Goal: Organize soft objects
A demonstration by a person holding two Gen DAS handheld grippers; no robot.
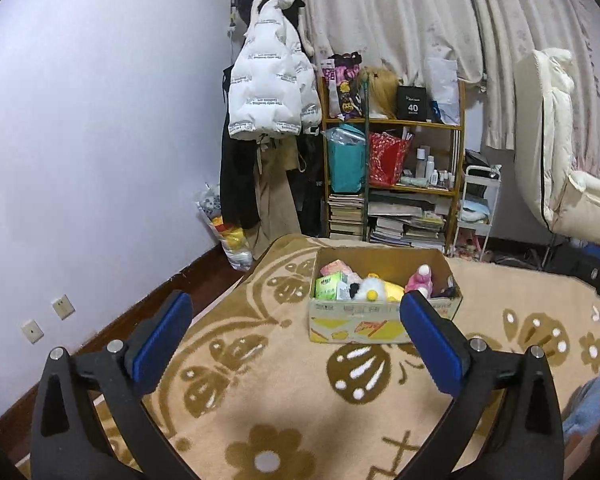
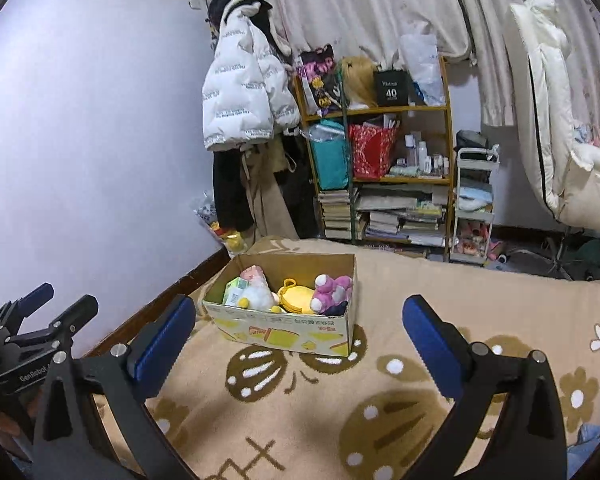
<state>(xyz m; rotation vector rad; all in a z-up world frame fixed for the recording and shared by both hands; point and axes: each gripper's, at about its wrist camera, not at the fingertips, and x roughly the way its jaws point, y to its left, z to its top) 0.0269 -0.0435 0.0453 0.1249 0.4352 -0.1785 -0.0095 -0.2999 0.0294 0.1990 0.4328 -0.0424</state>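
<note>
We're hovering both grippers, left [image 1: 296,326] and right [image 2: 300,330], spread wide and holding nothing, above the blanket [image 2: 440,292]. The box [image 2: 288,330] is sitting near the blanket's far edge, toys [image 2: 332,289] packed inside. We're judging: approach from above, pinch one plush mid-body, lift straight clear of the walls.
</note>
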